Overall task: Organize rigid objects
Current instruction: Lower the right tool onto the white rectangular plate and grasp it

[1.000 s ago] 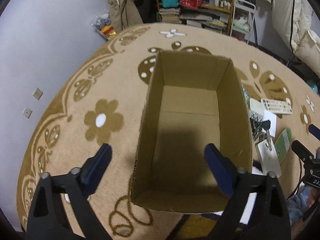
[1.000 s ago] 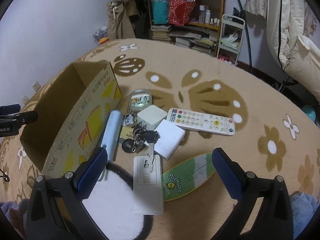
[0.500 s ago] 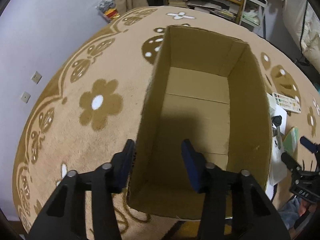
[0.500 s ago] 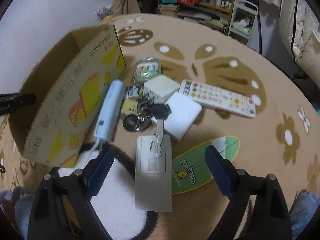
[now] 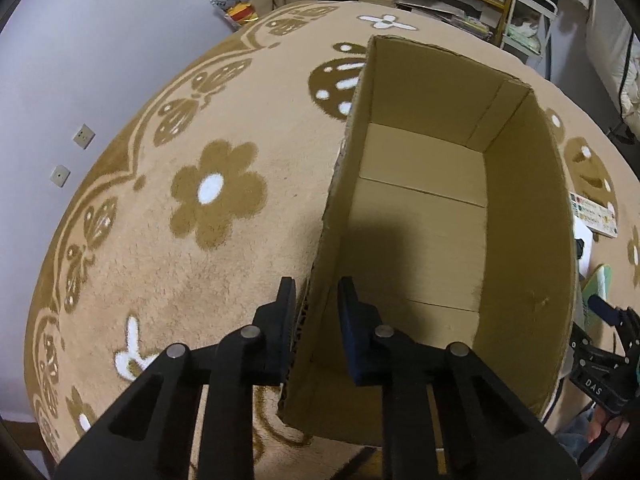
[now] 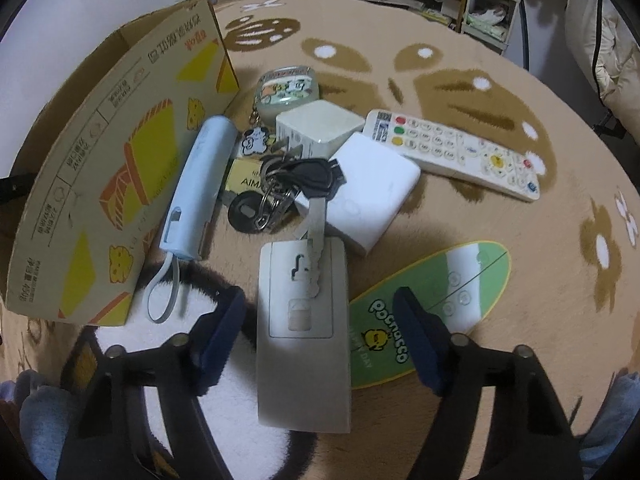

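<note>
Both grippers have dropped lower: my left gripper (image 5: 314, 312) is closing across the near-left wall of the empty cardboard box (image 5: 520, 216), one pad outside and one inside. My right gripper (image 6: 320, 324), half open and closing, holds nothing; the flat grey mouse (image 6: 302, 344) lies between its pads, long axis running near to far.

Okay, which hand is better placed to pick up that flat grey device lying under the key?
Right. The right gripper straddles the grey device, its fingers closing, while the left gripper is closing over the cardboard box wall.
</note>
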